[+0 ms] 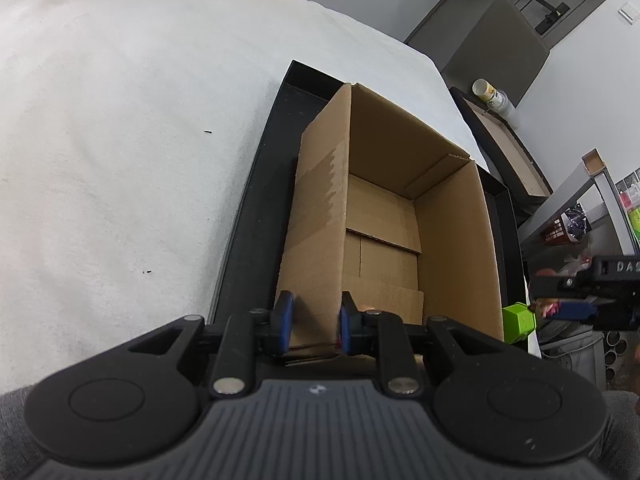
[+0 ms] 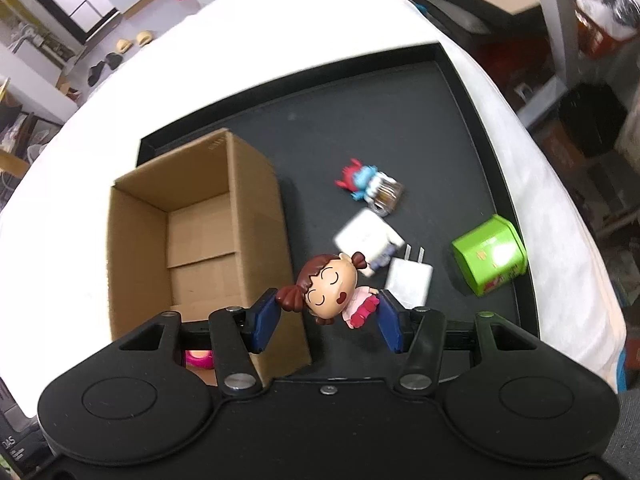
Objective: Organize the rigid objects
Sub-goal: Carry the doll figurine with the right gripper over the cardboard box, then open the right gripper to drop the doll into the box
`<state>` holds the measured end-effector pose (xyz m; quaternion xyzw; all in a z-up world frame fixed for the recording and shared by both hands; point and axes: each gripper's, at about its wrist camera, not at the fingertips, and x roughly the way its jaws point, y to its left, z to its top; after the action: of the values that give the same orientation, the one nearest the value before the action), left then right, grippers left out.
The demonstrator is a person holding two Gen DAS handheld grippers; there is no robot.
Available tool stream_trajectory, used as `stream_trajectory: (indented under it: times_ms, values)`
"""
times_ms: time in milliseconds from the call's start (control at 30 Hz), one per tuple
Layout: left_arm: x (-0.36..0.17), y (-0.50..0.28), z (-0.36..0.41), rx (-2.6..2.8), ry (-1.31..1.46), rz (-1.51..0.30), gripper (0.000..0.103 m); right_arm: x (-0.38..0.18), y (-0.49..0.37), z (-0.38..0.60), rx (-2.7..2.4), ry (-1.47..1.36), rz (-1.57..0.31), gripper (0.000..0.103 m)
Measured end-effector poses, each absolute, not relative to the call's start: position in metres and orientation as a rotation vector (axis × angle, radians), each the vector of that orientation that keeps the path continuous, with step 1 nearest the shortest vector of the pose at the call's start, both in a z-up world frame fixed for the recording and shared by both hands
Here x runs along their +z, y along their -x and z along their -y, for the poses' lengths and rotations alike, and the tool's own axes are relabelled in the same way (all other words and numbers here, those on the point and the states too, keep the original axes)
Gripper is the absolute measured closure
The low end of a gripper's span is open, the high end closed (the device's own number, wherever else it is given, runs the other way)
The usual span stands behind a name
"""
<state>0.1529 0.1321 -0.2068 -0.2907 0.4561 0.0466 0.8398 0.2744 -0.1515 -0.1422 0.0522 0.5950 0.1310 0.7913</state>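
On the table [image 2: 560,208] lies a tray [image 2: 460,92]. A box [image 2: 256,208] stands at the tray's left; right of it lie a toy [image 2: 360,178], two chargers [image 2: 362,232], and, farthest right, a tin [image 2: 490,254]. A doll [image 2: 328,290] hangs between the right gripper's [image 2: 328,316] fingers, beside the box.

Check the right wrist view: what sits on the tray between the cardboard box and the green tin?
In the right wrist view, between the cardboard box and the green tin lie a white charger plug and a blurred white block on the black tray.

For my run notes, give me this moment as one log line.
left tool: shut on cardboard box wall | right tool: holding doll figurine above tray | box: nearly empty
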Motion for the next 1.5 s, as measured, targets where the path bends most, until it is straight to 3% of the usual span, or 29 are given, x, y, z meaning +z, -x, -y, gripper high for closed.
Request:
stream_trajectory:
  times_ms: [1067,1500]
  values:
    - [-0.211,-0.153,-0.139,0.039,0.646,-0.965,0.08,-0.127,-0.274,0.029,0.483,0.085,-1.181,0.051]
    - [-0.212,-0.152,-0.14,0.044,0.653,-0.966,0.08,-0.121,-0.284,0.006,0.551,0.034,-1.144,0.049]
